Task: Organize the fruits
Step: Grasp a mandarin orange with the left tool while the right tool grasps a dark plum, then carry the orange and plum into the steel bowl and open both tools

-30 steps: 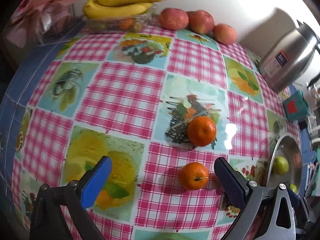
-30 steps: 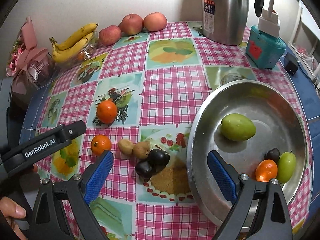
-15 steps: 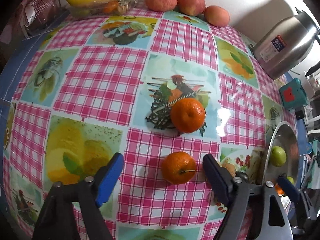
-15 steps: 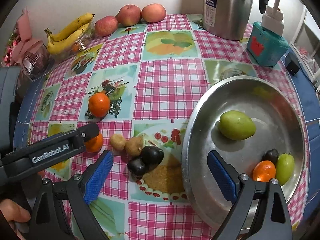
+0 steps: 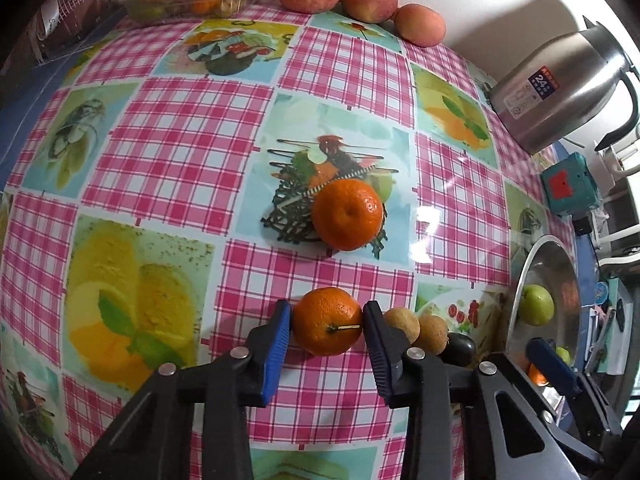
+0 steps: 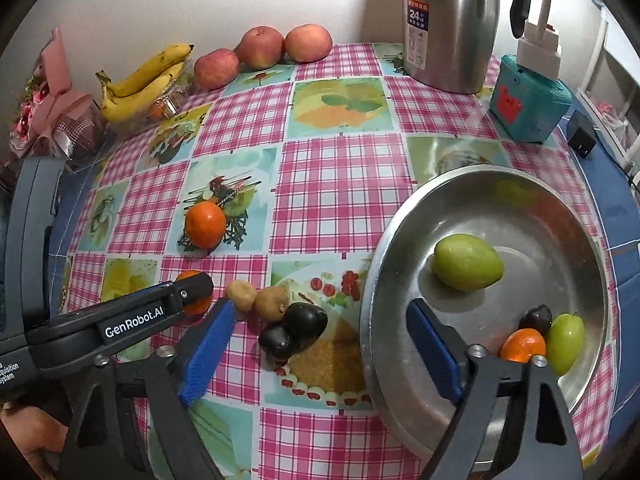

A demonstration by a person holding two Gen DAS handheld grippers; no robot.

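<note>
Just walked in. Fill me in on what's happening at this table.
Someone is sorting fruit with two handheld claws. The left claw is shut on a tangerine on the checked tablecloth. The right claw hangs open and empty near the steel bowl, which holds several fruits. A second tangerine, two kiwis and two dark fruits wait outside.

Glossy pink-checked oilcloth table cover (image 5: 168, 160): smooth, catching glare at 3 o'clock of my left view. Round brushed-steel basin (image 6: 532, 216): dull sheen, faint reflections. Tall stainless-steel thermos jug (image 6: 450, 24): satin, at 12 o'clock. My left gripper (image 5: 326, 330): matt black plastic arms, ribbed blue rubbery pads (image 5: 276, 344) against the dimpled, waxy small orange mandarin (image 5: 327, 321). Teal plastic box (image 6: 528, 98): matt.
</note>
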